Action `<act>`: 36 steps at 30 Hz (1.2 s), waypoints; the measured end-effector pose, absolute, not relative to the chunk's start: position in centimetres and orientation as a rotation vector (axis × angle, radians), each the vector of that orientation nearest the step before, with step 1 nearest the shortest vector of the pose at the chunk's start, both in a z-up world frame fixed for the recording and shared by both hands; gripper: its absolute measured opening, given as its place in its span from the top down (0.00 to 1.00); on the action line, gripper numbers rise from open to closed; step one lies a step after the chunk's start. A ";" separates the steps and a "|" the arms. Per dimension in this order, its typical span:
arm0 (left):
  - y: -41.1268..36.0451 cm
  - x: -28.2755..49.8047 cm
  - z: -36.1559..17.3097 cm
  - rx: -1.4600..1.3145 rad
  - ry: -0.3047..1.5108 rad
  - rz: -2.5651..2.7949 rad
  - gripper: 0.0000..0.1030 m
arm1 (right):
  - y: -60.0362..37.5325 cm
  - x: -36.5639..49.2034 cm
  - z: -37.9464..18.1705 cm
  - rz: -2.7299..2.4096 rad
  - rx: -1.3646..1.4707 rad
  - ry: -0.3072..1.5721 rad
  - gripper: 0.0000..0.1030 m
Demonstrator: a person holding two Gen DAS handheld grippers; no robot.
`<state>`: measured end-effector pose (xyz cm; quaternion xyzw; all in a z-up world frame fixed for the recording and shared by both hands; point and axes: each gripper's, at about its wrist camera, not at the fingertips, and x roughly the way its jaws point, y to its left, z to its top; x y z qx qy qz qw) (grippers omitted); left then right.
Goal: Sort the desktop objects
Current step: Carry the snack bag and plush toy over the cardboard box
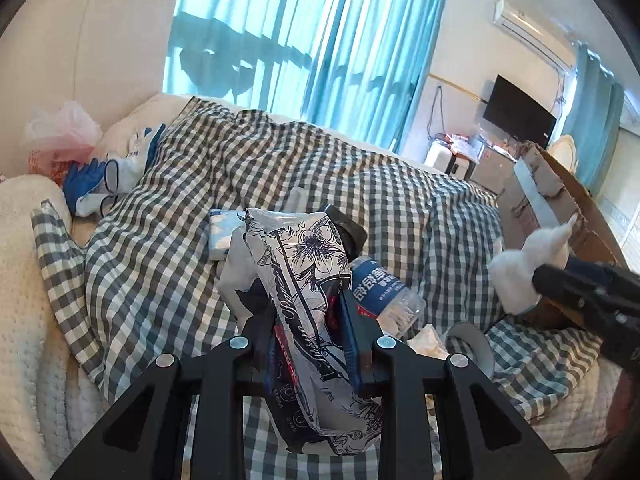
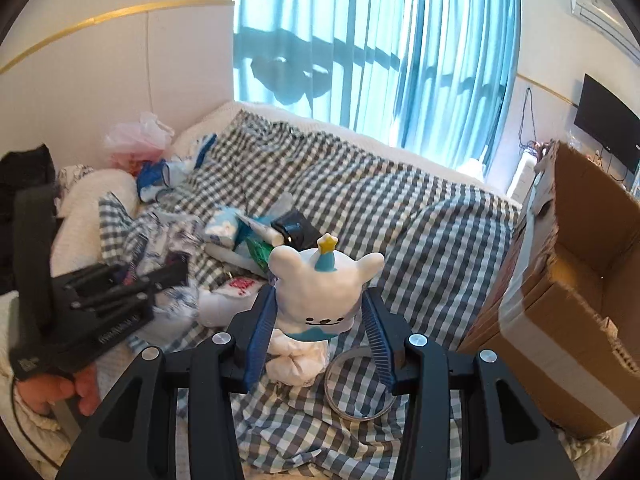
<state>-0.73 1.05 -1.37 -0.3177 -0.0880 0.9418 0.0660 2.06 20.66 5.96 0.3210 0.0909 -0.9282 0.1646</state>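
In the left wrist view my left gripper [image 1: 308, 320] is shut on a long black-and-white floral packet [image 1: 304, 264], held upright above the checked cloth [image 1: 180, 208]. My right gripper [image 2: 320, 316] is shut on a white bear figure [image 2: 316, 292] with a blue hat and a yellow star, its blue pads on either side of the head. From the left wrist view the right gripper [image 1: 548, 280] carries the bear figure [image 1: 524, 268] in front of the cardboard box [image 1: 560, 200]. Blurred at the left of the right wrist view, the left gripper [image 2: 132, 284] is held by a hand [image 2: 60, 392].
A water bottle [image 1: 384, 292], a tissue pack [image 1: 222, 236] and a black object [image 2: 294, 228] lie in a pile on the cloth. A tape ring [image 2: 360, 384] lies below the bear. The open cardboard box [image 2: 580, 300] stands at the right. Blue-and-white gloves [image 1: 100, 180] and a pink bag [image 1: 60, 128] lie far left.
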 end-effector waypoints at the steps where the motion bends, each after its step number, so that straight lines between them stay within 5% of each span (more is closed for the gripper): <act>1: 1.4 -0.5 -1.0 -0.945 -0.252 2.845 0.74 | 20.8 2.3 6.5 -2.645 0.898 0.256 0.57; 18: 7.5 -0.8 10.0 -0.684 -0.151 2.817 0.74 | 26.7 4.1 13.4 -2.753 0.754 0.106 0.58; 36: 19.3 -2.0 14.9 -0.593 -0.069 2.680 0.74 | 38.4 4.3 18.7 -2.941 0.658 -0.108 0.58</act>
